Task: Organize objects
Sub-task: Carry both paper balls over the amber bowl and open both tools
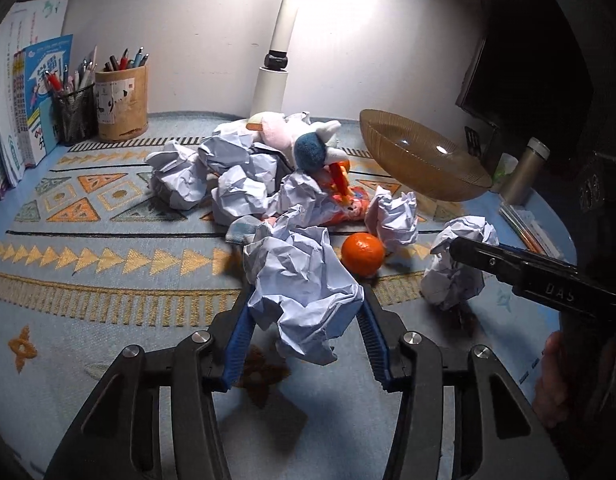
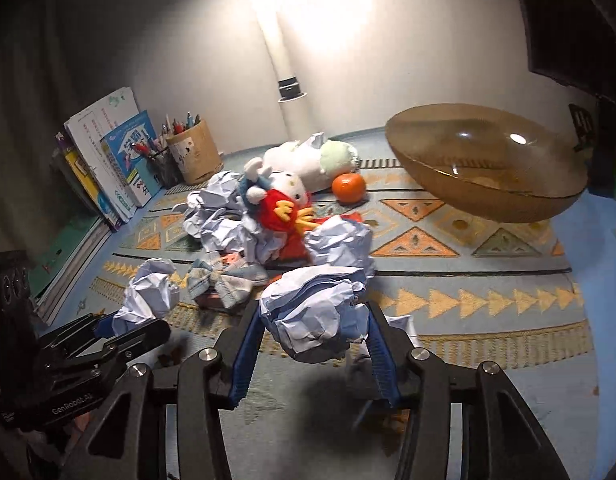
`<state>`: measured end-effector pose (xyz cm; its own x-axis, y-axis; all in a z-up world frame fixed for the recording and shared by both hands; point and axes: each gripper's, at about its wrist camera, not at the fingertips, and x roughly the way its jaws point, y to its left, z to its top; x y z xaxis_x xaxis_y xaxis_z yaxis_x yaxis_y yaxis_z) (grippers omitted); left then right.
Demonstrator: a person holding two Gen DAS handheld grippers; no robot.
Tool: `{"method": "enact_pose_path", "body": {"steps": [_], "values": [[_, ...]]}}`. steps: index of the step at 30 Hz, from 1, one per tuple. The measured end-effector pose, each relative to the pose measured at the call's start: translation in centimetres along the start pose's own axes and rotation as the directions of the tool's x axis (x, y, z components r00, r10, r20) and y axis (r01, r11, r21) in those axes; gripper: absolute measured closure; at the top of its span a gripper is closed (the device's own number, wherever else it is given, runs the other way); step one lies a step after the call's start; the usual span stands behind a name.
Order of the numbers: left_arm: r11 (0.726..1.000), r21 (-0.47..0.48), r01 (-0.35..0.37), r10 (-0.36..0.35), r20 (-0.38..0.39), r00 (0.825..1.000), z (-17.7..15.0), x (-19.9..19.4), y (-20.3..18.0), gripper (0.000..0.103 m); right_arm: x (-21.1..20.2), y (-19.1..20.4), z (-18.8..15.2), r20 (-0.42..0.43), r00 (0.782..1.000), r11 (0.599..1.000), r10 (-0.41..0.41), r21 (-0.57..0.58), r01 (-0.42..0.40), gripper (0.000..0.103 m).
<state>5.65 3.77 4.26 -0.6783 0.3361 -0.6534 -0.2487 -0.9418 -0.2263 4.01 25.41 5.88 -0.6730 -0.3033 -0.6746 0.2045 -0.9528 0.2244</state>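
Patterned cloth point(image 1: 108, 248) – paper balls point(image 1: 244, 192), tangerine point(image 1: 361, 254), plush toys point(image 2: 292, 196)

Crumpled matt paper balls point(image 1: 304, 292), a glossy ribbed amber glass bowl point(image 2: 487, 164), woven cloth mat point(image 1: 108, 260).

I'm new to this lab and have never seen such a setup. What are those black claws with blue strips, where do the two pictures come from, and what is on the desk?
No robot: a person holds a two-finger claw in each hand, each with its own camera looking along its fingers. One picture is from the left gripper, shut on a crumpled paper ball; the other from the right gripper, shut on another paper ball. On the patterned mat lie more crumpled paper, plush toys, an orange and an amber glass bowl.
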Motion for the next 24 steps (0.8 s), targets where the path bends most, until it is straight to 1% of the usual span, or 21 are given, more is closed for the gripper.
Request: {"method": "enact_pose_path", "body": {"steps": [2,4,7,10,13,15,18,19,20,21,22,23,24], "values": [[1.000,0.014,0.024,-0.024,-0.006,1.000,1.0,0.5,-1.5,0.056,-0.7,-1.9,-0.1,0.005,1.000,0.999,-0.027,0.032,0.027,0.054],[0.998,0.048,0.040,-0.040,0.003,0.999,2.8,1.0,-3.6,0.056,-2.1,-3.8,0.6,0.034,0.997,0.997,-0.064,0.045,0.062,0.054],[0.992,0.112,0.051,-0.056,0.036,0.998,6.8,1.7,-7.3,0.056,-4.5,-6.3,3.1,0.100,0.987,0.991,-0.122,0.069,0.116,0.054],[0.983,0.165,0.076,-0.086,0.057,0.995,10.9,3.7,-10.6,0.056,-5.6,-9.2,6.2,0.146,0.975,0.983,-0.166,0.108,0.151,0.054],[0.978,0.180,0.103,-0.112,0.039,0.993,13.9,7.0,-12.7,0.056,-4.8,-11.6,8.7,0.148,0.967,0.973,-0.209,0.127,0.191,0.054],[0.977,0.180,0.115,-0.120,0.019,0.993,15.0,9.5,-13.7,0.056,-3.4,-13.3,10.0,0.126,0.966,0.968,-0.226,0.143,0.208,0.053],[0.975,0.180,0.127,-0.127,-0.011,0.992,15.9,12.6,-14.6,0.056,-1.4,-15.1,10.7,0.089,0.968,0.962,-0.234,0.163,0.217,0.053],[0.975,0.180,0.132,-0.131,-0.016,0.991,16.0,13.3,-14.8,0.054,-0.9,-15.5,10.9,0.079,0.968,0.961,-0.237,0.165,0.222,0.053],[0.974,0.181,0.133,-0.131,-0.021,0.991,16.0,13.9,-15.0,0.049,-0.4,-15.9,11.0,0.069,0.970,0.961,-0.235,0.165,0.221,0.054],[0.975,0.182,0.128,-0.125,-0.024,0.992,16.1,14.5,-15.2,0.048,0.1,-16.2,11.1,0.060,0.971,0.962,-0.231,0.164,0.219,0.053],[0.974,0.184,0.130,-0.127,-0.029,0.991,16.0,15.0,-15.3,0.043,0.5,-16.4,11.2,0.051,0.971,0.962,-0.232,0.162,0.222,0.051],[0.974,0.186,0.126,-0.122,-0.034,0.992,16.0,15.4,-15.3,0.031,0.9,-16.5,11.2,0.045,0.970,0.960,-0.240,0.160,0.230,0.041],[0.976,0.182,0.117,-0.113,-0.031,0.993,16.0,15.6,-15.2,0.027,1.0,-16.7,11.1,0.046,0.964,0.955,-0.261,0.158,0.251,0.034]]}}
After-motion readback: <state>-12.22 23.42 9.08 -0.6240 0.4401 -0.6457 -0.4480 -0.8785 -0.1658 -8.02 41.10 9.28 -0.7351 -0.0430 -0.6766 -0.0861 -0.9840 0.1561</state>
